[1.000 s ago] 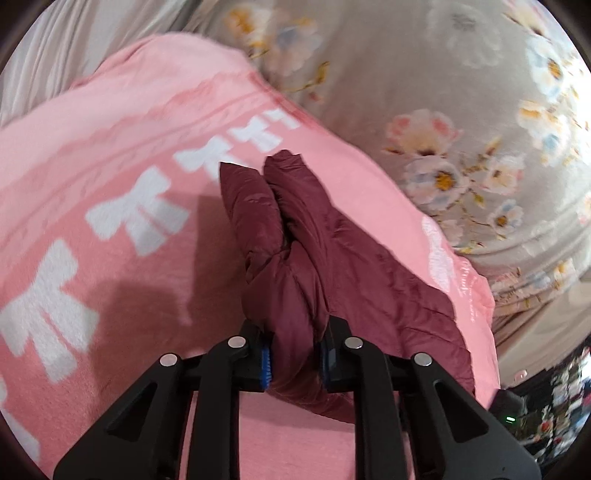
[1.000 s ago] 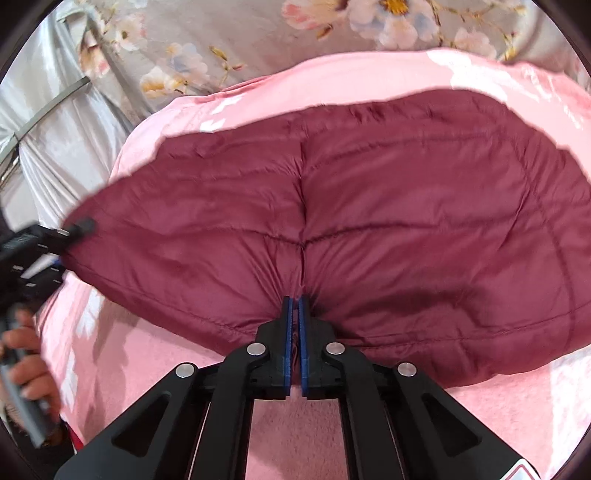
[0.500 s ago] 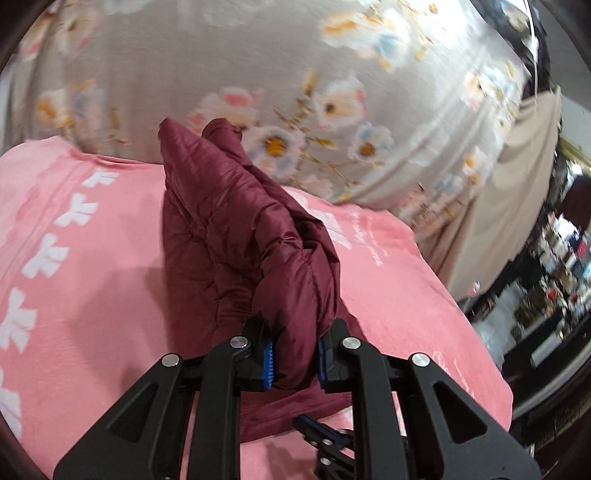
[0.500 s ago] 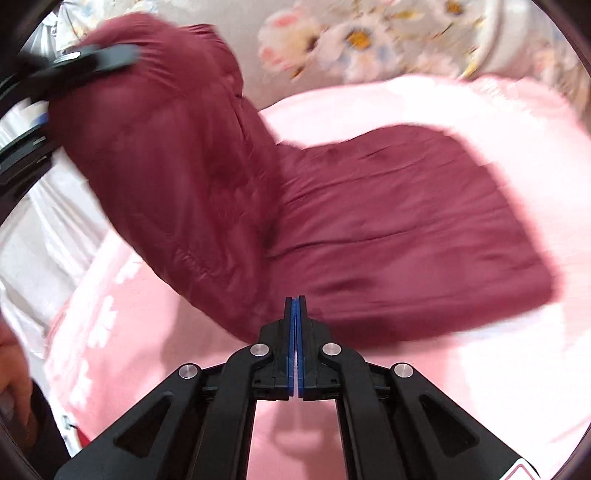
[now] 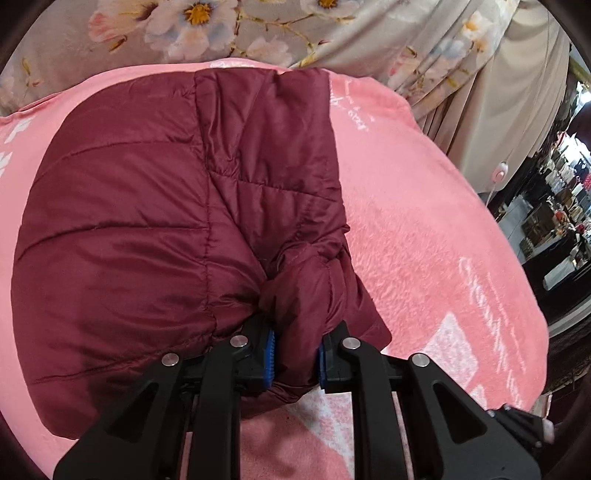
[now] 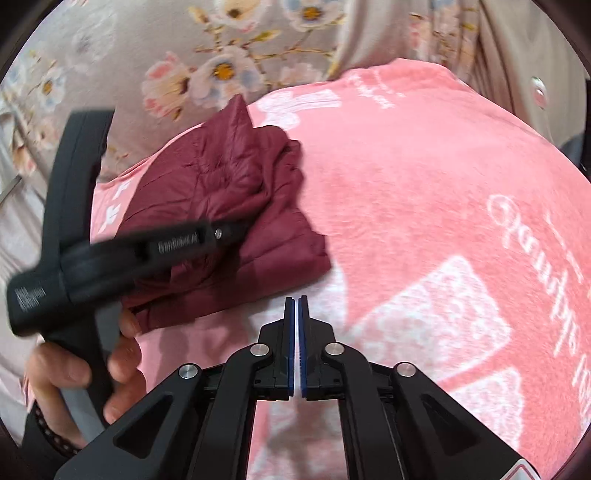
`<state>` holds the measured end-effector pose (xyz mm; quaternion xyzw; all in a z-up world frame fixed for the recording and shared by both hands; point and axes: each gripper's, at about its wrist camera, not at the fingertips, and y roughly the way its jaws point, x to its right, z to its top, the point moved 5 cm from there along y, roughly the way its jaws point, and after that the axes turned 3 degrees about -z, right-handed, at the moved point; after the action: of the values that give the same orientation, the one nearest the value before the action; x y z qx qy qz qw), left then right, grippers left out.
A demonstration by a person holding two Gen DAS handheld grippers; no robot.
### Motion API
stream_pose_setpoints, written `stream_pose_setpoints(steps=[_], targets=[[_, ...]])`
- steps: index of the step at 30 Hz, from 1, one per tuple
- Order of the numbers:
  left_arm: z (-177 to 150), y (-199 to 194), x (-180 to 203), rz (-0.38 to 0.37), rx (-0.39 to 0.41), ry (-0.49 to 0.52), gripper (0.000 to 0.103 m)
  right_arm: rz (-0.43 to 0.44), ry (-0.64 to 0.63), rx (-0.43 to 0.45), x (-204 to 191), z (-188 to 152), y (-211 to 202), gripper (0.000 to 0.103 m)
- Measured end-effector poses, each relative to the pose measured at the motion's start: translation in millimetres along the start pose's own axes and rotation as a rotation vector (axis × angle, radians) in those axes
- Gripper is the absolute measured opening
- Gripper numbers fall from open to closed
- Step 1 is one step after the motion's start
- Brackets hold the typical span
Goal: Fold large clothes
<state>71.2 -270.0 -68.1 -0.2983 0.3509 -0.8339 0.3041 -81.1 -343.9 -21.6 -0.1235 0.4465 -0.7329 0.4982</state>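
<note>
A dark red quilted jacket [image 5: 147, 221] lies folded over itself on the pink blanket [image 5: 424, 240]. My left gripper [image 5: 295, 343] is shut on a bunched edge of the jacket at its near right corner. In the right wrist view the jacket [image 6: 229, 192] sits at the left of the blanket [image 6: 406, 166]. There the left gripper [image 6: 236, 229] reaches onto it, held by a hand [image 6: 74, 373]. My right gripper [image 6: 296, 299] hovers just in front of the jacket's near edge. Its jaws are opening, a narrow slit apart, with nothing between them.
A grey sheet with flowers [image 5: 221, 29] lies beyond the blanket. A beige curtain [image 5: 517, 92] hangs at the right, with dark shelves of goods [image 5: 554, 221] past the bed's edge. White print marks the blanket [image 6: 461, 314] to the right of the jacket.
My left gripper carried its jacket edge across and laid that half over the rest. My right gripper let go of the jacket, drew back off it, and its jaws parted slightly.
</note>
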Motion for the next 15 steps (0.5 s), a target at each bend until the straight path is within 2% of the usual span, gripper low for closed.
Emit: stream_pose_setpoints(steps=[3,4,5,6,7,8,10,12,13,15], targets=[[4,-6,0,-0.032,-0.01,-0.03,0.018,0.008,0.027,0.005,9,8,2,0.008],[8,-10,1,-0.057,-0.008,-0.044,0.026,0.011,0.031,0.014,10,12,0,0.008],[11,-21,0,-0.106,0.005,-0.07,0.043,0.013,0.033,0.022,10,17,-1,0.008],[14,-36,-2,-0.166,0.034,-0.098,0.054,0.016,0.034,0.035,8,23,-4,0.008],[19,-56,-5,-0.211,0.084,-0.124,0.076,0.019,0.033,0.045,5,30,-6,0.01],[23,-71,-8,-0.236,0.128,-0.14,0.087,0.031,0.034,0.064,2,41,-11,0.013],[35,-112,-17,-0.269,0.235,-0.158,0.089,0.06,0.038,0.093,-4,61,-17,0.016],[48,-138,-29,-0.246,0.299,-0.154,0.089,0.095,0.047,0.117,-12,81,-23,0.021],[53,-146,-35,-0.22,0.321,-0.156,0.089,0.117,0.051,0.136,-21,98,-27,0.027],[71,-161,-58,-0.12,0.361,-0.16,0.089,0.147,0.051,0.154,-35,123,-31,0.048]])
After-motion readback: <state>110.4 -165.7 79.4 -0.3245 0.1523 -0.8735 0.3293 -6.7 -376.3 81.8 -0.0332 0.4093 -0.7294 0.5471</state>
